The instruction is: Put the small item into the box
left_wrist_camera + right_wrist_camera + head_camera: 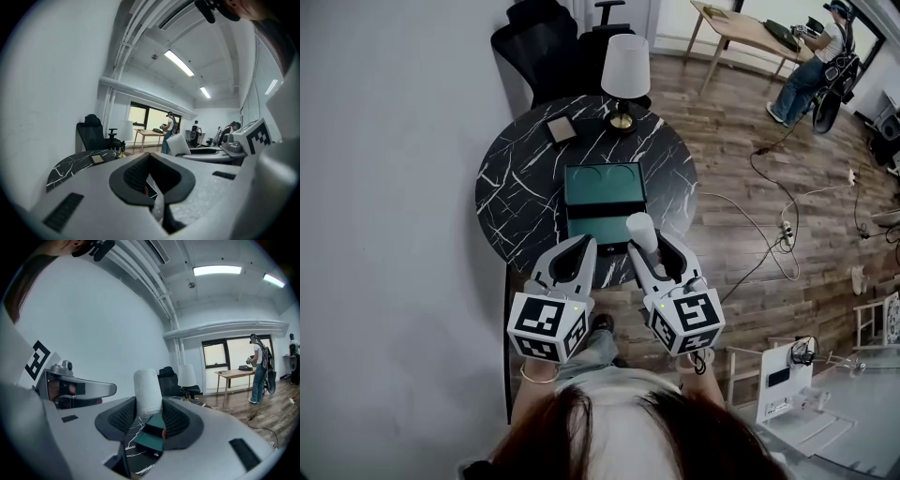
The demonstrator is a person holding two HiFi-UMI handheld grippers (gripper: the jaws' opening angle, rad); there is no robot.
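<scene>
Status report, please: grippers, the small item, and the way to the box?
Left gripper shut, empty. Right gripper shut on white roll, close to the box. Green box open, nothing blocking.

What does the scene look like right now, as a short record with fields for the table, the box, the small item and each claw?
Surface: round black marble table, with a lamp at its far side
Container: green box, open, lying on the table
Small item: white cylinder, upright, by the box's near edge, not yet in it
Right side: right claw, closed on the white cylinder
Left side: left claw, shut with nothing in it, beside the right claw
</scene>
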